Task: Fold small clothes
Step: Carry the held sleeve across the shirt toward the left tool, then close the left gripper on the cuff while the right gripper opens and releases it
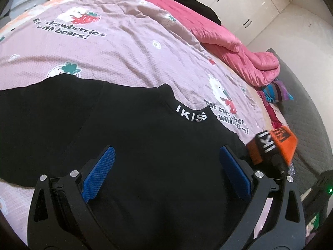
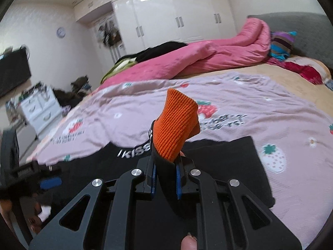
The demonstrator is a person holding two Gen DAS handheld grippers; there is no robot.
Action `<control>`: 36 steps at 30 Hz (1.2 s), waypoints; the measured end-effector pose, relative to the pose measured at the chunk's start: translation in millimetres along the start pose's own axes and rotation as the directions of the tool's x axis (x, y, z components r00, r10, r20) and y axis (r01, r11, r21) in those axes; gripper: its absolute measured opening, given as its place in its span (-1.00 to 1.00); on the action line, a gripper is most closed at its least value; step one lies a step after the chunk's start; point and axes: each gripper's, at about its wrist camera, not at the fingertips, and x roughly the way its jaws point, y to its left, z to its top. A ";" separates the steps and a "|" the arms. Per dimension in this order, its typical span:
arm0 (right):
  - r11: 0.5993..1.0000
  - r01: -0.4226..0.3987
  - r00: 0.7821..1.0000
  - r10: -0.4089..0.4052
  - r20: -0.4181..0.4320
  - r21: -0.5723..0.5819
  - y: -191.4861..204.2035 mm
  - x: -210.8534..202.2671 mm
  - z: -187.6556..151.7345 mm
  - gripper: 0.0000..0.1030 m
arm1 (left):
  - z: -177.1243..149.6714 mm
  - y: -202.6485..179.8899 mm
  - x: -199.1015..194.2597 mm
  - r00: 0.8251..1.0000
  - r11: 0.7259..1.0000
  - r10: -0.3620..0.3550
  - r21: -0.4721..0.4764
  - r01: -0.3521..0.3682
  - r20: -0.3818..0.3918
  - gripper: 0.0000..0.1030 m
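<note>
My right gripper (image 2: 165, 179) is clamped on the orange cuff (image 2: 177, 125) of the black top (image 1: 135, 145), pinching it just below the ribbing so the cuff stands up past my blue pads (image 2: 178, 182) toward twelve o'clock. I hold it by the end because a sleeve follows its cuff: lift and carry that, and the whole arm of the garment can be laid across the body in one pass.

My left gripper (image 1: 166, 166) hangs over the chest of the top with its jaws spread wide and nothing between them, the white collar lettering (image 1: 190, 117) just ahead at twelve. I judge it is there to pin the body flat while the sleeve is brought over.

The top lies spread on the strawberry-print sheet (image 1: 124, 48), collar toward the pink quilt (image 1: 239, 48) at one o'clock in the left view. The far sleeve, at nine o'clock there, seems to lie flat, though black on black makes that hard to read.
</note>
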 end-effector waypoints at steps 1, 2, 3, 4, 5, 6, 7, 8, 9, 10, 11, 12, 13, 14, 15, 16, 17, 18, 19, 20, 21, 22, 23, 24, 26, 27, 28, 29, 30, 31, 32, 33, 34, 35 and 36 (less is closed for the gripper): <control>1.000 -0.003 1.000 0.003 -0.009 -0.014 5.9 3.4 -2.8 -0.75 | 0.5 2.2 0.1 1.000 1.000 -0.006 -0.009 0.006 -0.005 0.82; 1.000 -0.010 1.000 0.010 -0.021 -0.028 12.4 7.2 -6.4 -0.74 | 0.6 5.5 0.9 1.000 1.000 -0.021 -0.024 0.021 -0.012 0.82; 0.999 -0.015 0.999 0.014 -0.030 -0.039 17.6 10.4 -9.1 -0.74 | 0.6 9.0 2.1 0.999 0.999 -0.036 -0.039 0.036 -0.018 0.82; 0.999 -0.019 0.999 0.017 -0.037 -0.048 21.8 13.4 -11.4 -0.73 | 0.2 12.1 3.4 0.999 0.998 -0.044 -0.050 0.043 -0.024 0.82; 0.998 -0.023 0.999 0.020 -0.045 -0.057 26.8 16.7 -14.7 -0.72 | -0.3 13.7 4.4 0.999 0.997 -0.047 -0.055 0.046 -0.027 0.82; 0.998 -0.029 0.998 0.025 -0.054 -0.062 30.0 19.8 -17.2 -0.71 | -0.6 15.7 5.9 0.998 0.997 -0.052 -0.060 0.050 -0.031 0.82; 0.997 -0.033 0.998 0.029 -0.062 -0.066 32.6 22.8 -19.2 -0.70 | -1.0 18.1 7.8 0.997 0.996 -0.068 -0.068 0.065 -0.037 0.82; 0.997 -0.038 0.997 0.033 -0.070 -0.072 35.9 25.2 -22.0 -0.70 | -1.7 19.9 9.3 0.995 0.994 -0.087 -0.076 0.084 -0.043 0.82; 0.996 -0.040 0.996 0.034 -0.077 -0.077 38.6 27.4 -24.2 -0.70 | -2.7 22.7 11.5 0.992 0.990 -0.115 -0.090 0.110 -0.052 0.82; 0.995 -0.044 0.995 0.037 -0.088 -0.084 41.7 30.6 -27.6 -0.70 | -3.9 25.2 13.9 0.989 0.986 -0.136 -0.103 0.129 -0.061 0.82; 0.995 -0.049 0.994 0.040 -0.097 -0.088 44.7 33.3 -30.1 -0.70 | -5.7 27.8 17.1 0.987 0.983 -0.149 -0.118 0.140 -0.068 0.82; 0.994 -0.055 0.993 0.046 -0.108 -0.090 46.7 36.3 -32.4 -0.70 | -6.6 29.3 18.9 0.985 0.982 -0.154 -0.123 0.144 -0.072 0.82; 0.993 -0.070 0.990 0.059 -0.127 -0.090 49.0 39.4 -35.7 -0.66 | -7.3 30.7 20.3 0.985 0.981 -0.159 -0.127 0.148 -0.073 0.82; 0.992 -0.085 0.988 0.072 -0.140 -0.091 50.6 41.0 -38.3 -0.55 | -7.2 31.5 21.0 0.984 0.979 -0.163 -0.132 0.153 -0.074 0.82; 0.991 -0.100 0.985 0.086 -0.150 -0.088 51.9 41.9 -40.7 -0.50 | -7.7 32.7 21.7 0.982 0.977 -0.172 -0.138 0.161 -0.075 0.82; 0.990 -0.112 0.983 0.098 -0.156 -0.085 53.0 41.8 -41.7 -0.40 | -8.2 33.5 22.5 0.980 0.975 -0.183 -0.142 0.171 -0.075 0.82; 0.987 -0.139 0.978 0.123 -0.170 -0.081 54.9 41.6 -43.5 -0.30 | -8.3 33.8 23.1 0.979 0.974 -0.188 -0.145 0.176 -0.076 0.82; 0.985 -0.152 0.975 0.137 -0.176 -0.078 55.4 40.4 -43.9 -0.24 | -8.3 34.4 23.9 0.978 0.973 -0.191 -0.144 0.179 -0.078 0.82; 0.982 -0.173 0.970 0.157 -0.184 -0.074 56.6 38.8 -45.1 -0.13 | -8.7 34.3 24.5 0.978 0.973 -0.193 -0.140 0.181 -0.079 0.82; 0.980 -0.187 0.967 0.170 -0.191 -0.072 58.0 37.2 -44.7 -0.04 | -9.6 33.9 25.2 0.977 0.973 -0.198 -0.137 0.186 -0.081 0.82; 0.977 -0.199 0.964 0.183 -0.195 -0.069 58.2 35.2 -44.5 0.01 | -10.8 33.7 25.6 0.975 0.972 -0.206 -0.136 0.194 -0.084 0.82; 0.975 -0.214 0.961 0.198 -0.191 -0.062 57.0 31.6 -43.7 0.10 | -12.9 33.4 27.0 0.971 0.968 -0.222 -0.138 0.208 -0.091 0.81; 0.974 -0.221 0.960 0.208 -0.186 -0.054 55.7 28.0 -43.0 0.15 | -14.3 33.0 28.6 0.968 0.966 -0.231 -0.141 0.217 -0.097 0.80; 0.973 -0.228 0.959 0.216 -0.182 -0.045 53.5 24.7 -41.7 0.18 | -16.4 32.1 31.1 0.965 0.964 -0.239 -0.142 0.223 -0.106 0.75; 0.970 -0.244 0.957 0.238 -0.167 -0.018 45.9 17.2 -36.2 0.25 | -22.1 28.5 36.0 0.961 0.964 -0.246 -0.131 0.230 -0.128 0.65; 0.969 -0.247 0.958 0.243 -0.153 -0.001 40.5 12.8 -33.4 0.26 | -24.3 25.7 38.0 0.959 0.965 -0.248 -0.123 0.231 -0.139 0.56; 0.972 -0.236 0.962 0.236 -0.141 0.013 34.9 9.1 -30.6 0.28 | -27.1 21.7 40.4 0.956 0.965 -0.251 -0.112 0.236 -0.151 0.51; 0.974 -0.225 0.965 0.226 -0.134 0.022 30.5 8.4 -27.3 0.29 | -28.9 18.5 43.0 0.954 0.965 -0.254 -0.104 0.239 -0.160 0.46; 0.976 -0.213 0.969 0.215 -0.124 0.034 25.0 6.8 -24.6 0.30 | -30.8 15.2 44.9 0.952 0.966 -0.254 -0.094 0.241 -0.168 0.43; 0.978 -0.203 0.971 0.207 -0.116 0.046 19.5 5.0 -22.4 0.30 | -33.5 11.0 47.3 0.953 0.969 -0.245 -0.077 0.235 -0.179 0.41; 0.980 -0.190 0.975 0.196 -0.108 0.064 12.1 3.4 -20.3 0.30 | -35.8 8.1 49.4 0.956 0.973 -0.229 -0.062 0.221 -0.184 0.40; 0.981 -0.178 0.977 0.186 -0.103 0.081 5.1 2.4 -18.4 0.30 | -37.8 5.4 50.8 0.961 0.978 -0.209 -0.046 0.204 -0.183 0.39; 0.981 -0.166 0.980 0.176 -0.098 0.096 -1.0 0.7 -17.1 0.30 | -39.9 3.3 51.7 0.964 0.981 -0.195 -0.037 0.191 -0.179 0.37; 0.982 -0.156 0.982 0.167 -0.094 0.108 -6.6 -0.8 -16.1 0.30 | -41.7 0.9 52.9 0.967 0.983 -0.183 -0.027 0.181 -0.176 0.32; 0.982 -0.147 0.983 0.158 -0.090 0.119 -11.9 -1.3 -14.8 0.30 | -43.2 -1.5 53.8 0.969 0.984 -0.177 -0.020 0.176 -0.174 0.24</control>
